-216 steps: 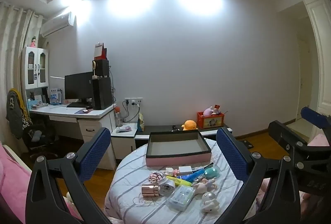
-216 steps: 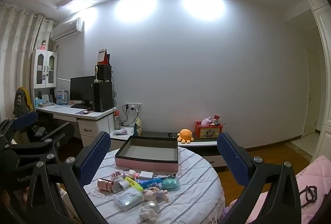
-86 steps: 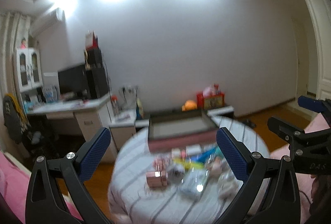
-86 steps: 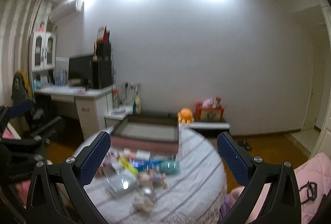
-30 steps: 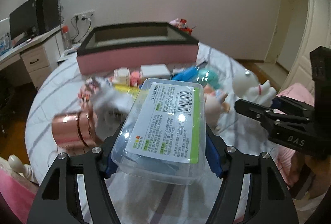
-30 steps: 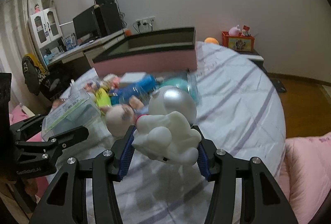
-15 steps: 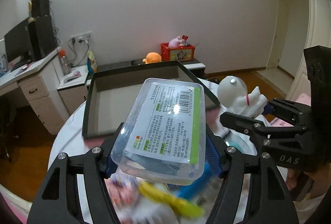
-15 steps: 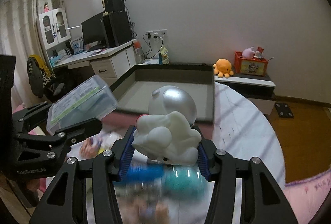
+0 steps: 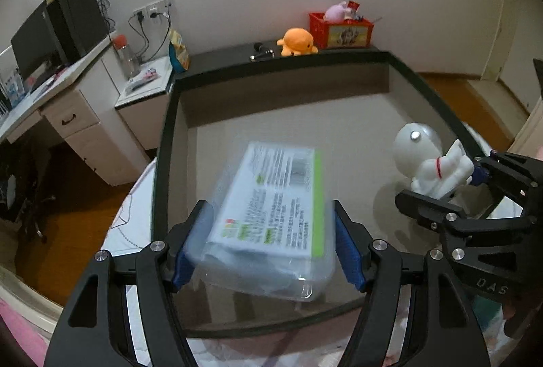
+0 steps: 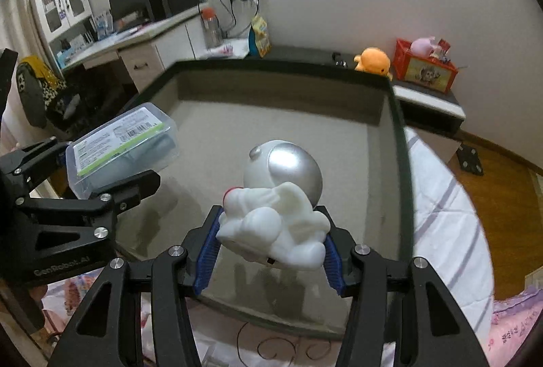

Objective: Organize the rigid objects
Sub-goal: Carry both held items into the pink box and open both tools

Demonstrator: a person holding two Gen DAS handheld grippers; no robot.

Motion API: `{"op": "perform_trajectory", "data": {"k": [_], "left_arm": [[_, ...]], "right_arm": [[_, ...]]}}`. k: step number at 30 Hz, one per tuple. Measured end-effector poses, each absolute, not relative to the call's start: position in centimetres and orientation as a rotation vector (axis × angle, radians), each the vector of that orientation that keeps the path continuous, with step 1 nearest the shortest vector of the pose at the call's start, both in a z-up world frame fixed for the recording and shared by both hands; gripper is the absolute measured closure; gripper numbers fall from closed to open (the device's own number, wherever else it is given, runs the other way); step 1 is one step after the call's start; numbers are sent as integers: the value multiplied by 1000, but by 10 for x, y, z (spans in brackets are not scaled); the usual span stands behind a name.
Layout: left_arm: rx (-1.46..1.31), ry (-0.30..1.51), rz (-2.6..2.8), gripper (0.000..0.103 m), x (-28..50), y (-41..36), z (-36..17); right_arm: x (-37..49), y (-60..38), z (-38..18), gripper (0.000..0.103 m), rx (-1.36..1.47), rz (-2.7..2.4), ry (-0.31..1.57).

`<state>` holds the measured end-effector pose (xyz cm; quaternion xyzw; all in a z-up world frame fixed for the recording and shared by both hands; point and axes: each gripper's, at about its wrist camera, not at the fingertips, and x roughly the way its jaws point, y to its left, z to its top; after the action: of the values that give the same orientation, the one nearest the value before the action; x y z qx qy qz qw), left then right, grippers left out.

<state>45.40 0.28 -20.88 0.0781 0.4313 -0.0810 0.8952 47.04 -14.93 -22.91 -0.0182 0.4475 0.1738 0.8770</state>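
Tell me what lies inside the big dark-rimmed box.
The dark-rimmed box shows only bare beige floor. The clear plastic labelled case and white astronaut figurine, held above in the grippers, cover patches of it.

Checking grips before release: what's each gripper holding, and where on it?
Left gripper clamps the clear plastic box across its long sides; right gripper pinches the white astronaut figure at its lower body.

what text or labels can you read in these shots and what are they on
"DAS": on the black body of the right gripper, seen from the left wrist view.
"GenRobot.AI": on the black body of the left gripper, seen from the right wrist view.
Label on the clear plastic box, with a barcode: print too small and blurred to read.
Picture panel on the red box by the wall: no readable words.
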Motion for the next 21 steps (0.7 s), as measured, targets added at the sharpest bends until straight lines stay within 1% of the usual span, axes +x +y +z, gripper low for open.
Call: {"op": "perform_trajectory", "data": {"k": [1,3,4,6,7,8,9,10,13,16,18,21], "left_arm": [[164,904,-167,25,455,2,-211],[173,906,-146,18,456,3,-213],[180,888,-135,15,453,3,-211],[172,870,-137,12,447,6,-205],[164,857,-131,11,442,9,-200],[156,845,-128,11,439,13,-196],[144,827,-131,8,431,16,-189],[131,806,-134,6,423,19,-182],[106,717,-118,0,390,25,-157],[82,602,-129,0,341,25,-125],[59,542,-124,0,311,28,-109],[27,468,-106,0,272,33,-92]], "right_arm": [[472,-150,-232,49,-33,365,944],[473,-151,-237,49,-25,360,957],[473,-153,-238,48,-21,360,956],[471,-156,-230,47,-4,357,932],[470,-157,-225,42,2,357,920],[465,-159,-218,26,4,358,901],[461,-159,-212,17,-3,343,880],[456,-160,-205,16,-12,325,854],[434,-167,-178,16,11,331,784],[402,-172,-148,15,15,326,697],[374,-174,-129,10,17,326,632],[332,-178,-108,9,17,323,544]]}}
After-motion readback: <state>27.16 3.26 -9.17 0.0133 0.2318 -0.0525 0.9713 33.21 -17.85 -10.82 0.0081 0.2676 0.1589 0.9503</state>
